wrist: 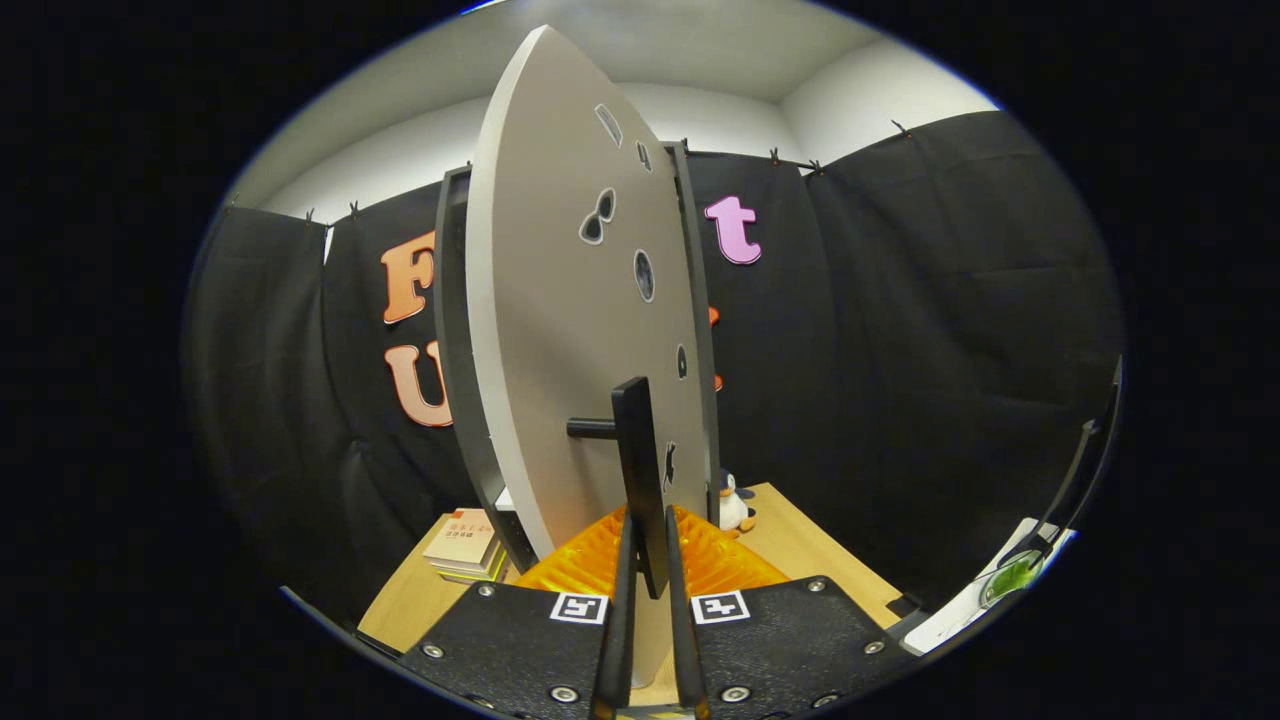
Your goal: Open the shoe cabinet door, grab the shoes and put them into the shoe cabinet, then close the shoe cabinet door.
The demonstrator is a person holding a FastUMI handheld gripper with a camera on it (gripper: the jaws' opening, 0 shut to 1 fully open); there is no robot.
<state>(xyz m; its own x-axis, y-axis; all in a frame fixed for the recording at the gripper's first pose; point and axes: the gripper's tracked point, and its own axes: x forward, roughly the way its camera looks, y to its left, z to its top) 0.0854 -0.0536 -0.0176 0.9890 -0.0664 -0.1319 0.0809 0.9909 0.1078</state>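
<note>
Pinching the tall black bar handle (640, 470) of the pale grey cabinet door (570, 330), my gripper (648, 590) had both fingers (620, 610) pressed on its lower end. Door stood edge-on, swung open from the dark cabinet frame (455, 340). Open tabletop (820, 560) lay beside.

The gripper (648, 560) has two slim, flat, blade-like fingers (622, 610) rising from a wide black textured body (800, 630). Round silver screws (735, 693) dot that body, and two square black-and-white marker tags (580, 607) sit beside the finger roots.
</note>
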